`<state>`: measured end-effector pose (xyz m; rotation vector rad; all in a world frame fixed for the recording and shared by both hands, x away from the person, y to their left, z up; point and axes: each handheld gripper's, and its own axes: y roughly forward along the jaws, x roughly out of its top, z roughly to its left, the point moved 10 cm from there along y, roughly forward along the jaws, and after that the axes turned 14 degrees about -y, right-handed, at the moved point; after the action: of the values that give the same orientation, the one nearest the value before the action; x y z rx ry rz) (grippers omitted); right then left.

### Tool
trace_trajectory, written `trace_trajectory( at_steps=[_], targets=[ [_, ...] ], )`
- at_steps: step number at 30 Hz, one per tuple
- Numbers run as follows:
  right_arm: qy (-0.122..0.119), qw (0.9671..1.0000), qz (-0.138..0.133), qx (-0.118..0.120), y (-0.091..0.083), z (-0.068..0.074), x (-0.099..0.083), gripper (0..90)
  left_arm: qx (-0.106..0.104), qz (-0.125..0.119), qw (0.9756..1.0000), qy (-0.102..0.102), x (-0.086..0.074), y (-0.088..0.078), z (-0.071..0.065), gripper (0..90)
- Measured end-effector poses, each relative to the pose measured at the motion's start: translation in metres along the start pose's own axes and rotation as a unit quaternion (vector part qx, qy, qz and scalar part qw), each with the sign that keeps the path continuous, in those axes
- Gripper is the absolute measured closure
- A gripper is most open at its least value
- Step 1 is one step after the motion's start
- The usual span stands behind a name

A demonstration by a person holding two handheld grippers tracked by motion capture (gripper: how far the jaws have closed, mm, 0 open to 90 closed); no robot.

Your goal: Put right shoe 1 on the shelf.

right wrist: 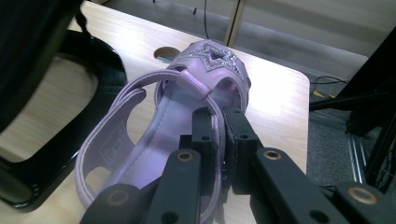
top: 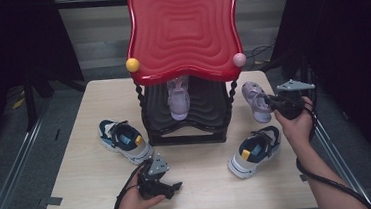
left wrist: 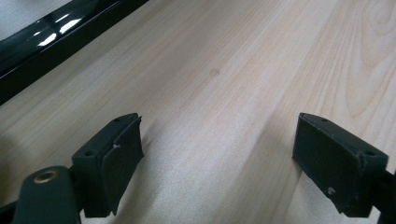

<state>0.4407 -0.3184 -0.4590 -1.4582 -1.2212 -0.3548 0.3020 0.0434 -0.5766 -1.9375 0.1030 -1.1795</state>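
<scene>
My right gripper (right wrist: 219,140) is clamped on the side wall of the purple sandal (right wrist: 163,135), jaws pinched tight on the thin upper near the heel. The sandal's long axis runs straight away from me along the jaws, star-trimmed toe (right wrist: 212,58) farthest out, heel close in. In the high view the sandal (top: 256,100) hangs just off the tip of my right gripper (top: 273,102), to the right of the shoe rack (top: 188,129) with its red top (top: 182,29).

Its mate, the other purple sandal (top: 178,99), sits on the rack's black shelf, toe pointing toward me, off to the left of the one I hold. So, as I judge it, the coming move is leftward and inward, with the toe to be swung round to match.

My left gripper (top: 172,188) rests low over bare tabletop (left wrist: 224,70), jaws wide apart with nothing between them, well away from the rack's shelf; the right hand is the nearer one.
</scene>
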Motion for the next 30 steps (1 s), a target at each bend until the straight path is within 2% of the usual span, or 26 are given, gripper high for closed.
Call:
trace_trajectory(
  at_steps=[16,25,30],
  targets=[
    [-0.005,0.9989,-0.023,0.04,-0.041,0.008,0.01,84.0,0.0,0.0,1.0,0.0,0.0,0.0,0.0,15.1],
    [-0.019,0.9972,-0.031,0.065,-0.063,0.027,0.005,84.1,0.0,0.0,1.0,0.0,0.0,0.0,0.0,15.1],
    [-0.034,0.996,-0.039,0.073,-0.077,0.036,0.006,84.1,-0.001,-0.001,1.0,0.0,0.0,0.0,0.0,15.1]
  ],
)
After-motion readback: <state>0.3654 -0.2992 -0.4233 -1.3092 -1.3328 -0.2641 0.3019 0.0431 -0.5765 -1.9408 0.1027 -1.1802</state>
